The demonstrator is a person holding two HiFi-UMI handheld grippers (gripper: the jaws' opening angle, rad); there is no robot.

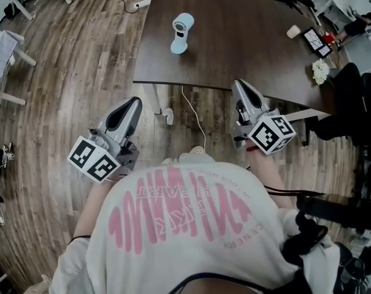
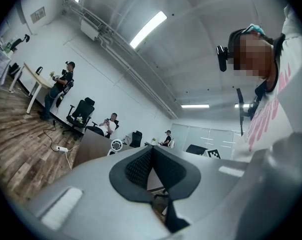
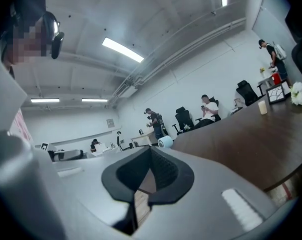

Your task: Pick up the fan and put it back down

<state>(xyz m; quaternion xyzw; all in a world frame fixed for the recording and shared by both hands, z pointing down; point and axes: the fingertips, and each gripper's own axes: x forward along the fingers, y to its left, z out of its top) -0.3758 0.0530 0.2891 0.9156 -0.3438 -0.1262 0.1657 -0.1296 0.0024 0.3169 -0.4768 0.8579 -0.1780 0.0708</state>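
Small pale-blue and white desk fan: round head with a white ringed front face, short neck, flared pale-blue base. It stands upright on the dark brown wooden table, in the left part of the top and back from the near edge. Nothing is touching it.

Left gripper: grey body with black pads, marker cube at the rear. It is held over the wood-plank floor, in front of the table's near-left corner. In the left gripper view the jaws are clenched with the tips meeting and nothing between them. The fan is small in the distance just left of the tips.

Right gripper: same build, with its tip at the table's near edge and well apart from the fan. In the right gripper view the jaws are pressed together and empty. The fan's pale-blue head peeks just above and to the right of the tips.

Also on the table, far right: small cream cylinder, black-framed picture, bunch of white flowers. A white cable hangs down from the near edge onto the floor.
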